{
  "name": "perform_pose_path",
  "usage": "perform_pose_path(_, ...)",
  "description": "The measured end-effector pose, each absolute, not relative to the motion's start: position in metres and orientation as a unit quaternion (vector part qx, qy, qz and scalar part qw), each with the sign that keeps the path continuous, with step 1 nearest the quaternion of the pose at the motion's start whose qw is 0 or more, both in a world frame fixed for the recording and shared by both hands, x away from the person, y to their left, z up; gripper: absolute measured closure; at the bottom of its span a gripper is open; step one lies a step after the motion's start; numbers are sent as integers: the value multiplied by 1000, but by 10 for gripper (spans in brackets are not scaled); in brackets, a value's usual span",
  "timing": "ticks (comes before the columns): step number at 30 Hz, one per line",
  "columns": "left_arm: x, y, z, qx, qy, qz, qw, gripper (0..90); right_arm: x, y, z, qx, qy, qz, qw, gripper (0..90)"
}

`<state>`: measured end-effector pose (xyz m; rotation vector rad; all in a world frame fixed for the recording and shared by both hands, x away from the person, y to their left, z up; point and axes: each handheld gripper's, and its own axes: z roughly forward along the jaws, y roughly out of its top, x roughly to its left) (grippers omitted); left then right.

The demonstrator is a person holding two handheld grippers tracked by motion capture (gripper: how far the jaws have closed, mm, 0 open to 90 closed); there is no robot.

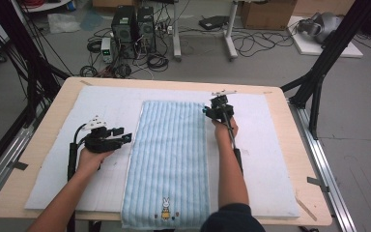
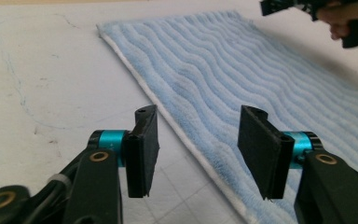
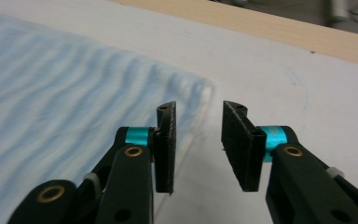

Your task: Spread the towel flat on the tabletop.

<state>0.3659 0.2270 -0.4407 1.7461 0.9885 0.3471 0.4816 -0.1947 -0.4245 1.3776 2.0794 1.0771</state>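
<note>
Towel (image 1: 166, 162): one, light blue with wavy ribs, lying flat and lengthwise down the middle of one white mat (image 1: 53, 159) that covers most of the wooden table (image 1: 299, 140). Its near end hangs just over the table's front edge and carries one small rabbit picture (image 1: 165, 209).

Two grippers are in play, one in each of the person's hands. In the high view the left gripper (image 1: 120, 137) sits just off the towel's left long edge, about halfway along it, with its fingers pointing sideways toward the cloth and the forearm coming up from the bottom left. From its own camera its two black fingers (image 2: 142, 151) stand well apart, with the towel's white-trimmed edge running between and beyond them on the mat below; nothing is pinched.

The right gripper (image 1: 211, 112) is at the towel's far right corner (image 3: 200, 91), the hand (image 1: 224, 128) behind it and the forearm stretched straight up from the dark sleeve (image 1: 232, 220) at the bottom edge. In the right gripper view its two fingers (image 3: 165, 147) are parted with a clear gap, holding nothing; the corner lies flat on the mat just ahead of the left finger
</note>
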Motion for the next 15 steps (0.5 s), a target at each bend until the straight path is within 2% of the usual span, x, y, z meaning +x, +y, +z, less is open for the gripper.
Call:
perform_pose_path(3,365,228,-437,720,417,153,534,396,454,-212,-420,476,764,381,209,625)
perform_pose_path(8,367,231,-432,710,417,147,548,299,403,-243,-418,468,761,401,205,559)
perform_pose_path(11,369,236,-429,704,415,139,559,258,377,-257,-417,462,756,421,192,427)
perform_pose_path(15,371,239,-426,711,396,130,567,205,348,-262,-420,449,753,438,198,273)
